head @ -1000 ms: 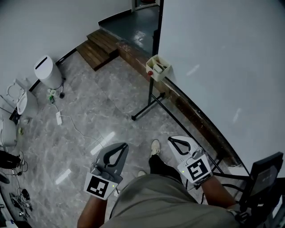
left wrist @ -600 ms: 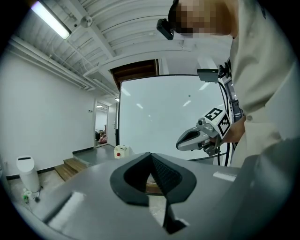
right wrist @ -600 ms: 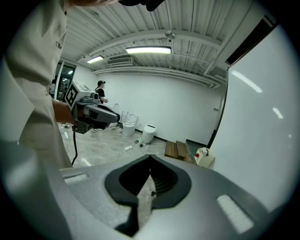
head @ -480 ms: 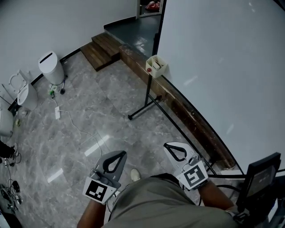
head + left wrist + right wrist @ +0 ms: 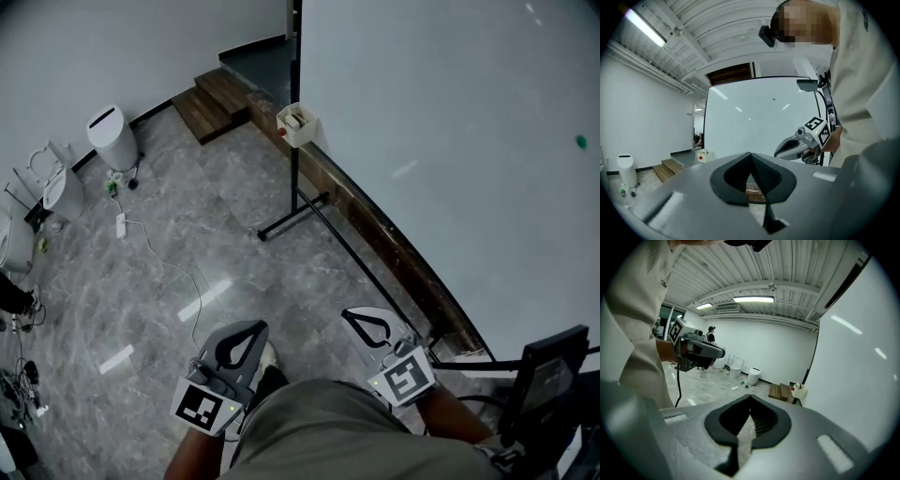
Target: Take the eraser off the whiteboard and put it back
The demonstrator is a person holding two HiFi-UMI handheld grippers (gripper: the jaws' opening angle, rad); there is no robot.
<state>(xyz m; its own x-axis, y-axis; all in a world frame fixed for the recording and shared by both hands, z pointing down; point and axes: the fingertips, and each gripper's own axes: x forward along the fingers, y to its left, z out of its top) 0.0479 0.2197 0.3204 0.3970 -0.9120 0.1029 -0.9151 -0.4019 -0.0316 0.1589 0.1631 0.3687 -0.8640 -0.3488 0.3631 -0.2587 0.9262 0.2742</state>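
Observation:
The whiteboard [image 5: 450, 141] fills the right of the head view, and a small green dot [image 5: 581, 142] sticks on it at the far right. A cream box [image 5: 297, 125] hangs at its left edge by the stand's pole; what lies in it is too small to tell. I make out no eraser on the board. My left gripper [image 5: 253, 326] and right gripper [image 5: 349, 314] are held low in front of the person, both shut and empty, well short of the board. The left gripper view shows the left gripper [image 5: 750, 153], the whiteboard [image 5: 754, 122], the box [image 5: 703, 154] and the right gripper [image 5: 797, 145].
A dark wooden beam [image 5: 394, 244] runs along the floor under the board, beside the stand's black foot [image 5: 281, 223]. Wooden steps [image 5: 217, 101] lie at the back. A white bin [image 5: 114, 138], a floor cable [image 5: 159, 264] and a black screen [image 5: 548, 370] are also around.
The person has walked along the board: the cream box and stand slid left in the head view and the green dot came into view. Both grippers stayed low and shut.

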